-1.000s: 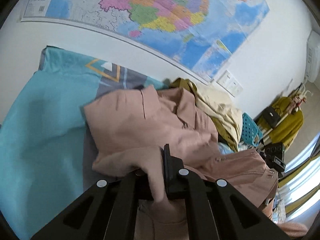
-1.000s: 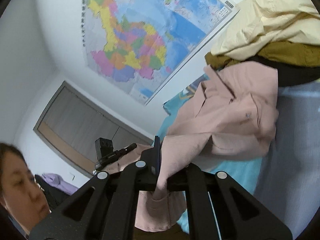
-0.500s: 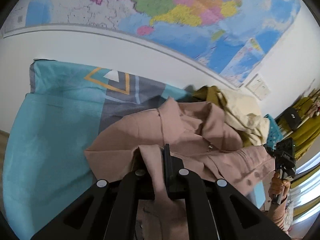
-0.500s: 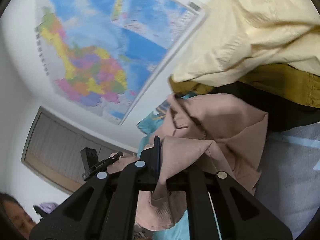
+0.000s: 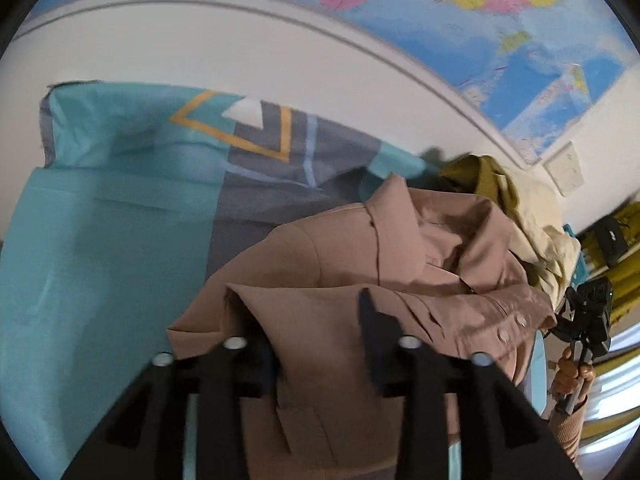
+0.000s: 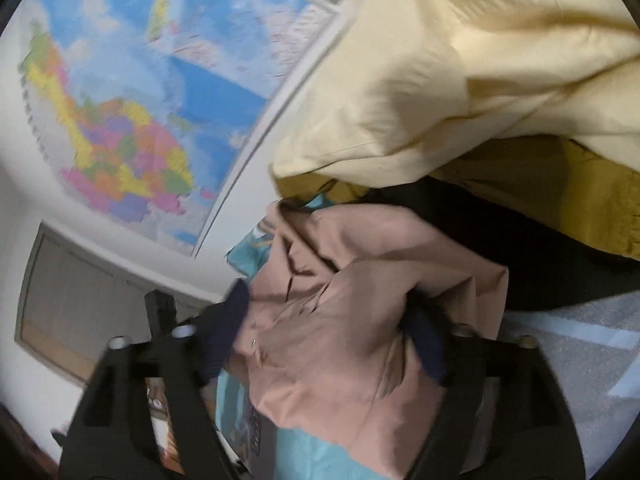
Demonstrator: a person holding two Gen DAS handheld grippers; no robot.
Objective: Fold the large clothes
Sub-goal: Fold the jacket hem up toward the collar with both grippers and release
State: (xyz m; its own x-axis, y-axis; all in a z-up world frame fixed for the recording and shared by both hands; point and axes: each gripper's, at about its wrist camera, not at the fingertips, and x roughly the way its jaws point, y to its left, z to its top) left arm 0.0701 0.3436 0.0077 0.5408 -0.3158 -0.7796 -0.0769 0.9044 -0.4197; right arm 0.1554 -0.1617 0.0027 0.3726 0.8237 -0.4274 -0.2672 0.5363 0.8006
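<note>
A pink button shirt (image 5: pixel 400 264) lies bunched on the teal and grey bed cover (image 5: pixel 100 248). In the left wrist view my left gripper (image 5: pixel 308 316) hangs over the shirt's near edge. Its jaws are opening, and a fold of the shirt drapes between them, hiding the left fingertip. In the right wrist view the pink shirt (image 6: pixel 360 300) lies loose between the wide-spread fingers of my right gripper (image 6: pixel 328 332), whose jaws are also opening. The pads no longer press on the cloth.
A cream garment (image 6: pixel 460 80), an olive one (image 6: pixel 560 184) and a black one (image 6: pixel 520 264) are heaped just behind the shirt. A map (image 5: pixel 480 20) covers the wall behind the bed. The right gripper (image 5: pixel 588 320), with a hand below it, shows at the left view's right edge.
Both grippers were shut on the pink shirt's edges and have let go, their jaws now apart. Both hands moved in toward the wall and lowered the shirt onto the bed.
</note>
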